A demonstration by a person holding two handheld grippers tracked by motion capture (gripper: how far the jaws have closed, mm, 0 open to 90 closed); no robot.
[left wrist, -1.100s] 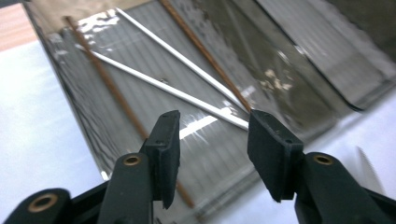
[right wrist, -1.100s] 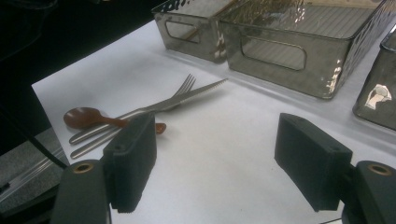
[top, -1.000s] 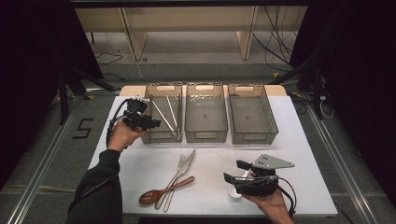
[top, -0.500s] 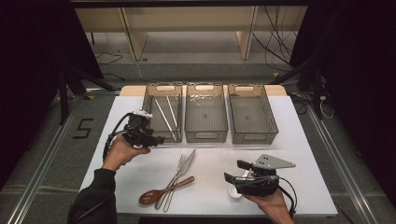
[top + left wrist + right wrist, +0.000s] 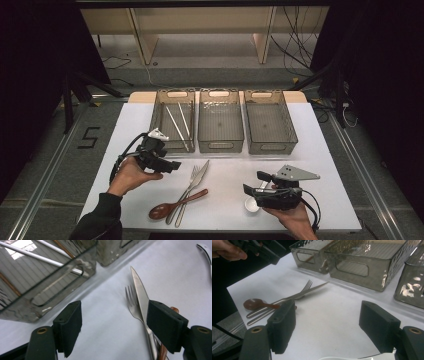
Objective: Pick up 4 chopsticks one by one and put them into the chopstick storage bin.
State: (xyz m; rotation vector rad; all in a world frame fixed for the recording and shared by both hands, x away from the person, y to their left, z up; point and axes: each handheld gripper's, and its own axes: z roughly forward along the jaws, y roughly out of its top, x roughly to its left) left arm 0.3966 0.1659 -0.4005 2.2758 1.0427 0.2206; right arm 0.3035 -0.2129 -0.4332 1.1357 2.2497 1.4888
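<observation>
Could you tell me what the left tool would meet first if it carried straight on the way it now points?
Probably the knife and fork lying together ahead of the open left tool; depth is uncertain.

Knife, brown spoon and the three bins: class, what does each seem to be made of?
Knife: likely polished steel, silvery, mirror glints.
Brown spoon: possibly wood or plastic, reddish-brown with a slight sheen.
Bins: apparently smoky clear plastic; the table shows through their textured walls.
</observation>
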